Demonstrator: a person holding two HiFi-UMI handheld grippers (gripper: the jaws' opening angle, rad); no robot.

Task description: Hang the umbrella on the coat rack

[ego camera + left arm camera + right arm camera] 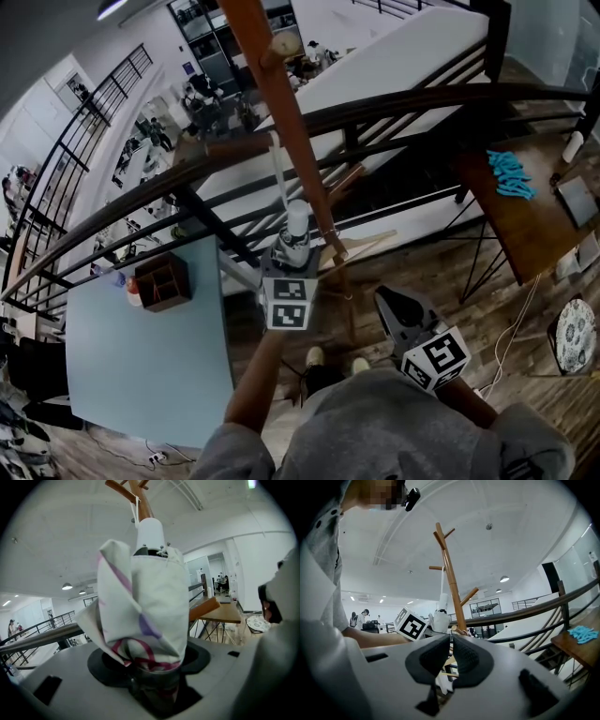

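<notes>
From the head view, the coat rack (286, 122) slants as a wooden pole up through the middle. The left gripper (289, 258) is held right against the pole's left side, with the umbrella (297, 223) standing up out of it. A thin white cord (279, 169) runs from the umbrella's handle up to a side peg (239, 147). A dark railing (422, 98) curves just behind the rack and closes off that side. The grey table (141, 366) has its edge close on the left, and the wooden table (511, 220) sits well off to the right. Bare floor lies between them. The right gripper (392, 302) hangs low and apart from the rack, over that open floor.

The left gripper view shows what the head view cannot. The left gripper (152, 670) has its jaws clamped on the bottom of the umbrella (145, 606), a folded white bundle with pink and purple lines. The white handle (151, 532) points up, and the cord (136, 508) reaches a peg of the coat rack (143, 501). The ceiling above is open.

In the right gripper view, the right gripper (451, 641) has its pads pressed nearly together with nothing between them. Only this view shows the coat rack (451, 583) full height, with its pegs spreading at the top. The umbrella (440, 618) is beside the pole, and the cord (442, 581) hangs from the left peg (436, 567).
</notes>
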